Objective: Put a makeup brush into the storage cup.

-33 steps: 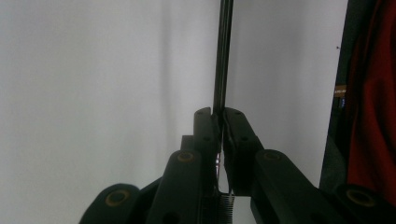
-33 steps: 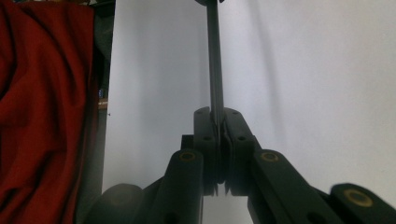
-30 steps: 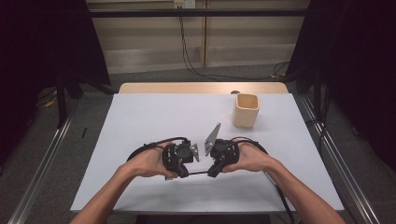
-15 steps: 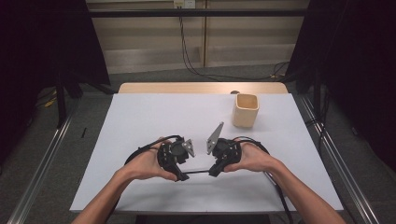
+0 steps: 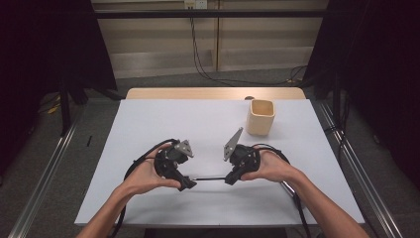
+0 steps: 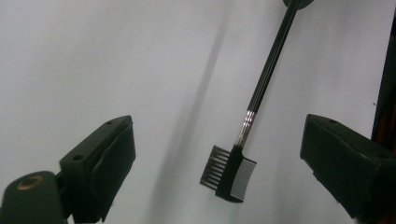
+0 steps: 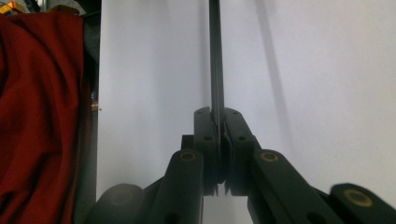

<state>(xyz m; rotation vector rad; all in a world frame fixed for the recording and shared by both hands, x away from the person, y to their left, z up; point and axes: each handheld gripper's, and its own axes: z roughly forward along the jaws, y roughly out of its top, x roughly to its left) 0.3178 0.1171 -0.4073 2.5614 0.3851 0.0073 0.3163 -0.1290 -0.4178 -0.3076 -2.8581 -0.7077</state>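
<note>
A slim black brow brush [image 6: 266, 79] with a small comb head [image 6: 229, 173] hangs level just above the white table [image 5: 208, 124]. My right gripper [image 5: 231, 178] is shut on its handle [image 7: 215, 56], which runs straight out from the closed jaws in the right gripper view. My left gripper [image 5: 184, 184] faces it from the left. Its jaws have just been opening and now stand wide. The comb head sits between the two pads [image 6: 112, 154] without touching either one. In the high view the handle [image 5: 210, 178] bridges the gap between the two grippers.
A tan square cup [image 5: 260, 117] stands upright at the back right of the table. Cables trail from both grippers toward the near edge. A red cloth [image 7: 42, 116] lies beyond the table's edge in the right gripper view.
My left gripper has opened, let go of the brush and slid left, away from the right gripper. The right gripper has kept still with the handle.
</note>
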